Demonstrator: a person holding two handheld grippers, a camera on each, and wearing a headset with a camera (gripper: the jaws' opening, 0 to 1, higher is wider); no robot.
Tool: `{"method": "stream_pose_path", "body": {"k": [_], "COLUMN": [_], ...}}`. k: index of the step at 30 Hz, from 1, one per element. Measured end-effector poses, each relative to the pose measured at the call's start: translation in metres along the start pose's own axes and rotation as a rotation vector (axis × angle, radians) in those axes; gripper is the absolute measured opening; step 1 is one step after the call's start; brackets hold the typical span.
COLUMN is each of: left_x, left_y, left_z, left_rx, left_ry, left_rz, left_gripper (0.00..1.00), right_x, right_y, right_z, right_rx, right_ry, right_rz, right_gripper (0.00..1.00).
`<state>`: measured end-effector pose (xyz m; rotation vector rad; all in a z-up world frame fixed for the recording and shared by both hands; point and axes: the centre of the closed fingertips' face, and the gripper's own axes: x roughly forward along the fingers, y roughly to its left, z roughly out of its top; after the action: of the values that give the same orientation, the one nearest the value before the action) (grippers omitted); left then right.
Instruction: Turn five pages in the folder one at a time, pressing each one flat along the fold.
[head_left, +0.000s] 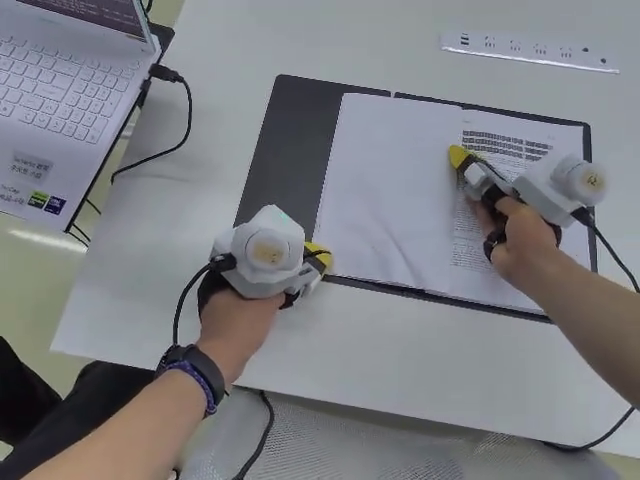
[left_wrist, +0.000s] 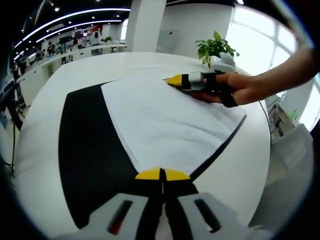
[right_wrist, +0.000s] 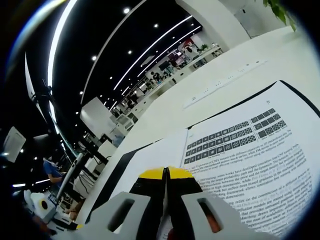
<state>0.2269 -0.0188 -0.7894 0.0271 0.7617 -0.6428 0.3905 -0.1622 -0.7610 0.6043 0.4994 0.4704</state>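
On table (head_left: 400, 345), open folder (head_left: 290, 150) lies flat, long axis running left-right.

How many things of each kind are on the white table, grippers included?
Grippers: 2 (left gripper, right gripper)
Black folder: 1
White laptop: 1
Power strip: 1
Total: 5

Your left gripper (head_left: 318, 260) and right gripper (head_left: 458, 157) each have a rounded pale grey housing, black jaws and yellow tips. A black left cable (head_left: 184, 298) trails from one and a black right cable (head_left: 612, 258) from the other. Your left wrist carries a black watch (head_left: 188, 362) beside a purple band (head_left: 203, 385). Black straps (head_left: 494, 244) cross your right hand (head_left: 522, 248). Dark trousers (head_left: 60, 412) show near left.
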Motion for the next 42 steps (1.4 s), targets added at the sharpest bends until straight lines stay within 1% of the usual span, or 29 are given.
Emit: {"method": "stream_pose_path", "body": {"k": [6,18,23,29,31,32,36,42], "left_x": [0.0,0.002,0.002,0.002,0.001,0.001,0.001,0.0], "left_y": [0.0,-0.001,-0.001,-0.002,-0.002,-0.002,-0.002,-0.002], "left_z": [0.0,0.0,-0.001,-0.001,0.0,0.0,-0.001,-0.001], "left_rx": [0.001,-0.002,-0.003,-0.002,-0.002,0.0,-0.003,-0.003], "left_ry": [-0.003,-0.006,-0.009,-0.011,-0.011,-0.011,-0.011,-0.011], "left_rz": [0.002,0.005,0.006,0.007,0.007,0.008,0.01,0.009], "left_gripper": [0.0,0.0,0.0,0.0,0.0,0.0,0.0,0.0], "right_x": [-0.016,-0.048,-0.06,-0.075,-0.078,-0.077,-0.085,-0.092], "right_y": [0.004,0.011,0.017,0.023,0.023,0.02,0.023,0.021], "right_z": [-0.011,-0.03,-0.04,-0.053,-0.055,-0.056,-0.063,-0.071], "right_rx": [-0.009,0.007,-0.001,0.009,0.013,0.016,0.02,0.031], "right_ry": [0.008,0.01,0.026,0.035,0.036,0.035,0.037,0.045], "right_rz": [0.006,0.017,0.032,0.058,0.061,0.063,0.065,0.068], "right_gripper": [0.0,0.0,0.0,0.0,0.0,0.0,0.0,0.0]}}
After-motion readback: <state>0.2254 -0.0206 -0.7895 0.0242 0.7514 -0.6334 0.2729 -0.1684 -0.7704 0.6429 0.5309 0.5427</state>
